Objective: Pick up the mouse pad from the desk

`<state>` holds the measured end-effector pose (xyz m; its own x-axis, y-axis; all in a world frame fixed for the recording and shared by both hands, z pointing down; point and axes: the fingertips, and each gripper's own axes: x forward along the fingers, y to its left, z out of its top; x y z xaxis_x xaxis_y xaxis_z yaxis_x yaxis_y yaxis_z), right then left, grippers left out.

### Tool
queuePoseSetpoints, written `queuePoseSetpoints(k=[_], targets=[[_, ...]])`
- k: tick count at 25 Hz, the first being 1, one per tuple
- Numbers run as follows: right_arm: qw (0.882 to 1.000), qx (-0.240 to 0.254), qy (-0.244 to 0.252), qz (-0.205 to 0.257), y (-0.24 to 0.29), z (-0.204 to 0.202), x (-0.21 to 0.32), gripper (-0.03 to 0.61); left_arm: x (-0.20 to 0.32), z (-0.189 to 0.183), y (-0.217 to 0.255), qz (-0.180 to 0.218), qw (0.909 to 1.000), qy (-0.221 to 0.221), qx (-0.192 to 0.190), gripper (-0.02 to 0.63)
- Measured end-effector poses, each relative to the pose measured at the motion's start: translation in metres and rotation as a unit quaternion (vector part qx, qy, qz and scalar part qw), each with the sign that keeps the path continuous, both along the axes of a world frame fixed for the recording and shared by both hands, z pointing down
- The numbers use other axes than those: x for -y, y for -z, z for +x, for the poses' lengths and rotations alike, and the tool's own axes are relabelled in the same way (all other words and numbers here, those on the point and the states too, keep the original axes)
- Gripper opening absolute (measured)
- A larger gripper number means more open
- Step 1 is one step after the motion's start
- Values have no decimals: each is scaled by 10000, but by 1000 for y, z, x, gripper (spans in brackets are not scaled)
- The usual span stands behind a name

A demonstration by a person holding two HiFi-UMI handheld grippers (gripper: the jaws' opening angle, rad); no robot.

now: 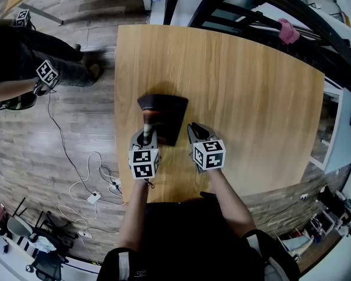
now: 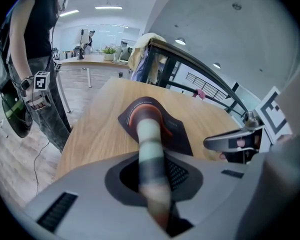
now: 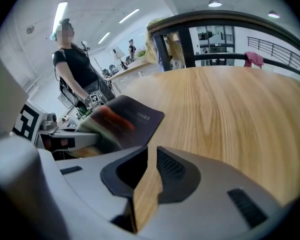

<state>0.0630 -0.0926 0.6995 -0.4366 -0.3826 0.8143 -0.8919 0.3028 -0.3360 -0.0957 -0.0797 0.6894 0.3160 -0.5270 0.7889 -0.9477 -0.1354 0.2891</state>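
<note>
The dark mouse pad (image 1: pixel 167 111) lies on the wooden desk (image 1: pixel 251 98), a little left of the middle. Its near edge is bent upward, showing reddish and pale bands. My left gripper (image 1: pixel 147 134) is shut on that raised edge, and in the left gripper view the pad (image 2: pixel 179 134) runs up as a blurred strip between the jaws of the gripper (image 2: pixel 151 159). My right gripper (image 1: pixel 196 134) rests just right of the pad's near corner. In the right gripper view its jaws (image 3: pixel 151 156) stand together with only desk wood in the thin slit, and the pad (image 3: pixel 135 118) lies to its left.
A person (image 1: pixel 23 57) with marker cubes stands on the floor left of the desk. White cables (image 1: pixel 90 186) trail over the wooden floor. A black railing (image 1: pixel 251 7) with a pink cloth (image 1: pixel 288 31) runs behind the desk's far edge.
</note>
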Motion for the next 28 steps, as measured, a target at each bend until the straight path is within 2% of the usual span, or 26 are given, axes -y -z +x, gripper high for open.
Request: queuePoseSetpoints(k=[10, 16, 28], targets=[[9999, -47, -33, 160, 20, 12, -4, 67, -8, 7, 20, 156, 9996, 137, -180, 51], [9996, -35, 40, 277, 32, 12, -9, 67, -11, 7, 38, 334, 9993, 156, -55, 48], [9990, 112, -102, 431, 61, 15, -26, 66, -27, 6, 77, 654, 9975, 275, -59, 44]])
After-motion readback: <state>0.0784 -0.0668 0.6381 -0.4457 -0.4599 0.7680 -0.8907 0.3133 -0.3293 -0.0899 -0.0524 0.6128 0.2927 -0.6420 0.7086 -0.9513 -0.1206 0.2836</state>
